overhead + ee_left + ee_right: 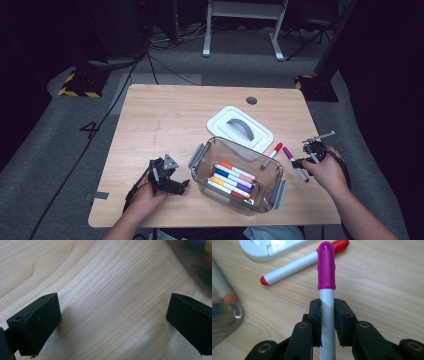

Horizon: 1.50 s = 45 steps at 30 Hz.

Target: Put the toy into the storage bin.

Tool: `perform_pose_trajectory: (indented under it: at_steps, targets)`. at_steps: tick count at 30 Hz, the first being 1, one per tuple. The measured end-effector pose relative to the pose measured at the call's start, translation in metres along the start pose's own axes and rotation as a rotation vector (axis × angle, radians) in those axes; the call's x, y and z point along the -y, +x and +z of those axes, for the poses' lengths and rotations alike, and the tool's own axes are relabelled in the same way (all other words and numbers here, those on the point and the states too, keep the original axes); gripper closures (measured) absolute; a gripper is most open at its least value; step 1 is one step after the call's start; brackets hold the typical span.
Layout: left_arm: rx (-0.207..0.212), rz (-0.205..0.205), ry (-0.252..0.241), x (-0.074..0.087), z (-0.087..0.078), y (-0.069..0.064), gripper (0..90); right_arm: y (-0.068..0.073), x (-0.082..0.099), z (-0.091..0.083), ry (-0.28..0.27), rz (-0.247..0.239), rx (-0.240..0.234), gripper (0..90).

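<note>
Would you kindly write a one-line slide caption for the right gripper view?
Right gripper clamped on a magenta-capped marker, red marker lying on the wooden table beyond.

Dim room: grey carpet floor (pixel 45 150), light wood table (pixel 165 115) centre frame, white desk legs (pixel 242 30) top centre.

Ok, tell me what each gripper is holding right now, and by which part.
The right gripper clamps the magenta-capped marker by its white barrel, just below the cap. The left gripper is open over bare table, holding nothing.
</note>
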<state>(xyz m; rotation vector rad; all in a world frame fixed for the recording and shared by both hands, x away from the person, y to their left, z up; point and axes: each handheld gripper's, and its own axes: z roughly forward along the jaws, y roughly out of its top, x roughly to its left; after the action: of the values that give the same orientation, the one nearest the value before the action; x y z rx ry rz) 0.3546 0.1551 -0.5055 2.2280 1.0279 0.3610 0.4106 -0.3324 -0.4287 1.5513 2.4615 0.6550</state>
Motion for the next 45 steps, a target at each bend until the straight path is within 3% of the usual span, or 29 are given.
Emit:
perform_pose_trajectory:
  at_steps: [8, 13, 16, 19, 21, 22, 29, 35, 43, 45]
  targets:
    - [-0.001, 0.001, -0.002, 0.0, 0.0, 0.0, 0.1, 0.014, -0.021, -0.043, -0.088, -0.055, -0.021, 77.1]
    - [0.001, -0.002, -0.002, 0.0, 0.0, 0.0, 0.3, 0.025, -0.031, -0.058, -0.114, -0.097, -0.039, 77.1]
    - [-0.003, -0.003, -0.003, 0.001, -0.001, 0.0, 0.3, 0.039, -0.041, -0.071, -0.135, -0.142, -0.063, 77.1]
    - [-0.003, -0.005, -0.003, 0.001, -0.001, 0.0, 0.3, 0.045, -0.045, -0.074, -0.144, -0.157, -0.08, 77.1]
    - [-0.003, -0.004, -0.003, 0.001, -0.001, 0.0, 0.3, 0.056, -0.05, -0.079, -0.152, -0.177, -0.124, 77.0]
    - [-0.004, -0.004, -0.003, 0.001, -0.001, 0.0, 0.3, 0.056, -0.05, -0.079, -0.152, -0.177, -0.124, 77.0]
    - [0.001, 0.001, -0.002, 0.001, -0.001, 0.001, 0.0, 0.09, -0.056, -0.084, -0.191, -0.249, -0.219, 77.1]
    - [-0.003, 0.003, -0.001, 0.0, 0.0, 0.002, 0.0, 0.118, -0.063, -0.082, -0.162, -0.311, -0.279, 77.0]
    - [0.0, -0.001, 0.0, -0.001, 0.0, 0.002, 0.0, 0.14, -0.066, -0.073, -0.119, -0.358, -0.324, 77.0]
    - [-0.002, -0.001, -0.002, -0.001, 0.0, 0.002, 0.0, 0.149, -0.067, -0.068, -0.099, -0.381, -0.358, 77.0]
